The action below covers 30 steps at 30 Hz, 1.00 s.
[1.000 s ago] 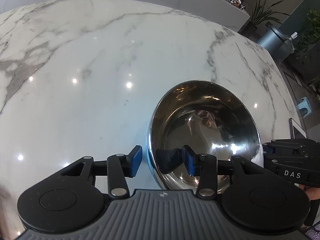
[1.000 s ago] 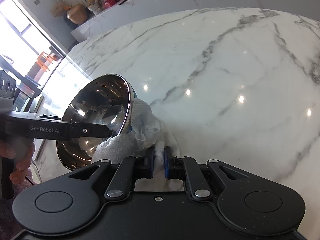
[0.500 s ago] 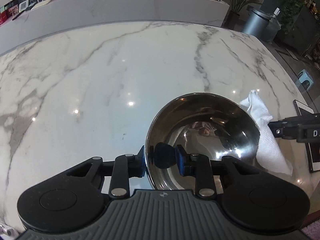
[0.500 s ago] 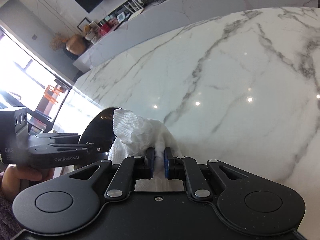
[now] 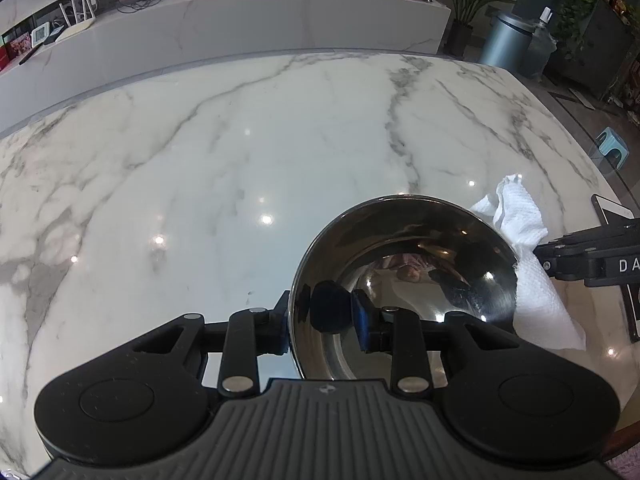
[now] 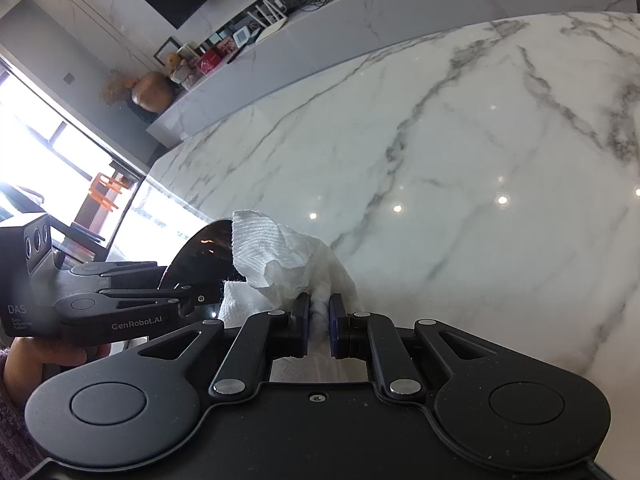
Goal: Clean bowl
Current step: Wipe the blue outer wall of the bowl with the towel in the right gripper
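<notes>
A shiny steel bowl [image 5: 404, 272] is held above the marble table, its near rim pinched by my left gripper [image 5: 322, 320], one finger outside and one inside. It is seen edge-on in the right wrist view [image 6: 200, 256]. My right gripper [image 6: 319, 320] is shut on a crumpled white paper towel [image 6: 272, 256]. The towel [image 5: 532, 280] hangs just right of the bowl, outside its rim, under the right gripper's fingers [image 5: 588, 260].
The white marble table [image 5: 240, 168] spreads ahead and left. A phone [image 5: 614, 214] lies near its right edge. A long marble counter [image 5: 240, 28] with small items runs behind it. A bin and plants stand at the far right.
My left gripper closed on the bowl's rim and lifted it, tilting the view up. My right gripper raised the towel off the table beside the bowl.
</notes>
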Motion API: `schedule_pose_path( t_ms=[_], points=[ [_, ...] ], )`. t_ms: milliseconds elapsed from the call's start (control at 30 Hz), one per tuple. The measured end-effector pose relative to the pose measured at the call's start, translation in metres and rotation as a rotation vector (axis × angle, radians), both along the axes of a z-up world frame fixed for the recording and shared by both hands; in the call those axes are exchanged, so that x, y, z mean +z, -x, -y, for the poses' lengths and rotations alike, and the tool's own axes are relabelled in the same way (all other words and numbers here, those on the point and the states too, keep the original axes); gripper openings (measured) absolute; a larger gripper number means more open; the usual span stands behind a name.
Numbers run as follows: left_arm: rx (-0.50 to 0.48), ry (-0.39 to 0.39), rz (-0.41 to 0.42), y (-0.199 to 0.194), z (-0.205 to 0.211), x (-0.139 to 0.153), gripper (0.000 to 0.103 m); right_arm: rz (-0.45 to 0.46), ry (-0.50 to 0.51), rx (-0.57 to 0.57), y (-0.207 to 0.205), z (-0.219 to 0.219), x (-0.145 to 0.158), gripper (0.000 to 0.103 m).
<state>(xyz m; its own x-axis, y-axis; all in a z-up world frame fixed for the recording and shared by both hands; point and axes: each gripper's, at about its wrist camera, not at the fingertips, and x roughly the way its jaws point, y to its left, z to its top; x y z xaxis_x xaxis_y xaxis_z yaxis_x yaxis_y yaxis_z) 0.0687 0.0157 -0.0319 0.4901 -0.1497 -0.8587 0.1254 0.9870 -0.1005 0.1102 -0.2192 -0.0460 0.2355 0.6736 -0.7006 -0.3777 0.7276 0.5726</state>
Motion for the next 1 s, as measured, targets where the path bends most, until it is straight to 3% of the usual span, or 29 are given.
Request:
schedule_pose_path(
  t_ms=[367, 733, 1000],
  points=[
    [0.027, 0.005, -0.019, -0.001, -0.001, 0.000, 0.029, 0.008, 0.097, 0.081, 0.009, -0.018, -0.009, 0.009],
    [0.102, 0.139, -0.150, 0.013, -0.013, -0.009, 0.039, 0.013, 0.105, 0.087, 0.013, -0.017, -0.008, 0.009],
    [0.069, 0.124, -0.123, 0.014, -0.013, -0.008, 0.036, 0.023, 0.122, 0.105, 0.013, -0.020, -0.006, 0.009]
  ],
)
